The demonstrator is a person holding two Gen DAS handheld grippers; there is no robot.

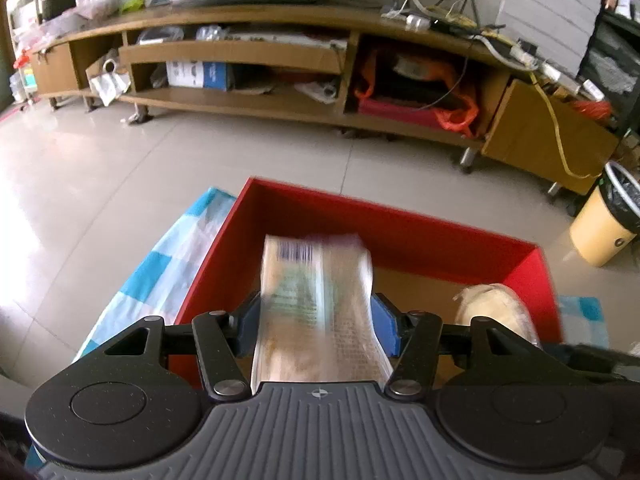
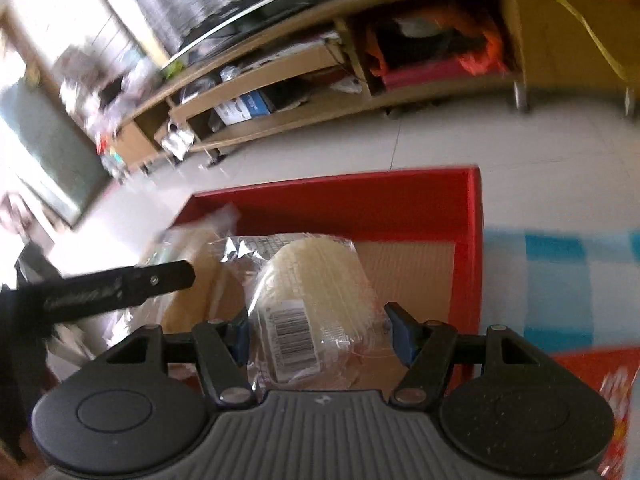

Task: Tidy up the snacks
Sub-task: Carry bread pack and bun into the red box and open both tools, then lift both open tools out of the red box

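Observation:
A red open box (image 1: 400, 220) with a cardboard floor sits on a blue-and-white checked cloth (image 1: 168, 264). My left gripper (image 1: 316, 320) is shut on a long tan snack packet (image 1: 316, 300) with a barcode, held over the box's left part. My right gripper (image 2: 320, 332) holds a round cream-coloured cake in clear wrap (image 2: 316, 292) between its pads, over the same box (image 2: 360, 200). That cake shows at the right in the left wrist view (image 1: 496, 304). The left gripper's finger (image 2: 120, 284) and its packet show at the left in the right wrist view.
A long wooden TV stand (image 1: 280, 60) full of clutter runs along the back beyond the tiled floor (image 1: 80, 168). A yellow bin (image 1: 604, 224) with a black liner stands at the right. A red packet (image 2: 600, 400) lies on the cloth (image 2: 560, 280) right of the box.

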